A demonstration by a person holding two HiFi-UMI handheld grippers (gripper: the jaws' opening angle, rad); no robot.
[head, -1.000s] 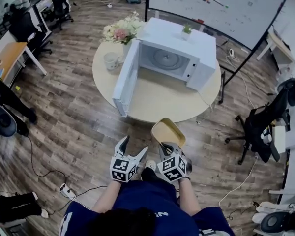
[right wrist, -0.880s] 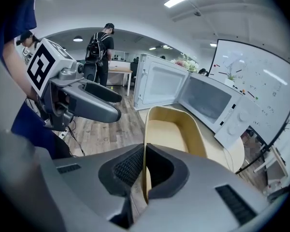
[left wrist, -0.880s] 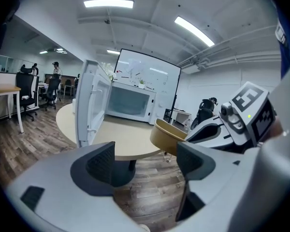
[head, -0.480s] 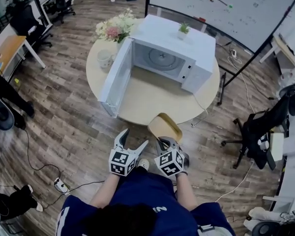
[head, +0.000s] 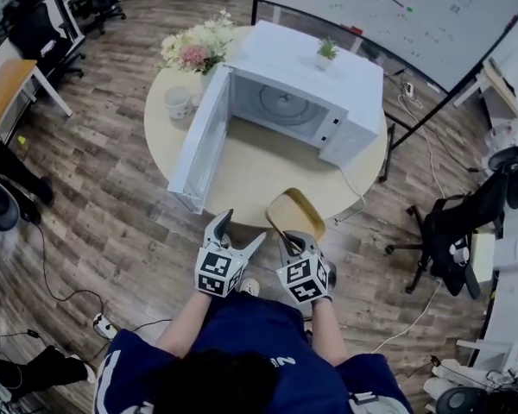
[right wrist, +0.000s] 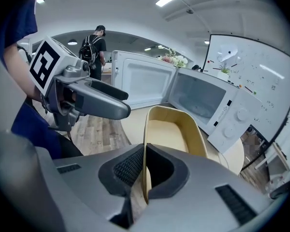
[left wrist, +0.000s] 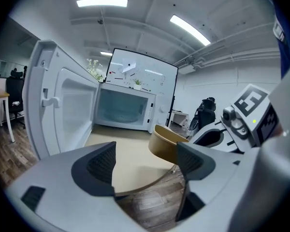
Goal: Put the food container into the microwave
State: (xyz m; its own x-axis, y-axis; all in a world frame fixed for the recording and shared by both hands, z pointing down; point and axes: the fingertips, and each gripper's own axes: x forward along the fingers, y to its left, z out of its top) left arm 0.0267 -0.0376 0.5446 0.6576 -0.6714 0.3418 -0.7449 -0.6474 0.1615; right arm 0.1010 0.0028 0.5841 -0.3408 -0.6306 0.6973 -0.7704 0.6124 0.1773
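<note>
The tan food container (head: 295, 214) (right wrist: 176, 134) (left wrist: 166, 143) hangs in the air at the near edge of the round table (head: 259, 171). My right gripper (head: 287, 238) (right wrist: 144, 170) is shut on its near rim. The white microwave (head: 298, 102) (left wrist: 123, 109) (right wrist: 208, 98) stands on the table with its door (head: 200, 141) (left wrist: 63, 105) swung wide open to the left and its cavity empty. My left gripper (head: 240, 233) (left wrist: 145, 163) is open and holds nothing, just left of the container.
A white mug (head: 179, 102) and a bunch of flowers (head: 192, 52) sit on the table left of the microwave, a small plant (head: 327, 50) on top of it. A whiteboard (head: 388, 15) stands behind. Office chairs (head: 457, 222) are at the right, a power strip (head: 104, 324) on the floor.
Both grippers and the container have come closer to the table; the container now overlaps the table's near edge. The jaws are as they were.
</note>
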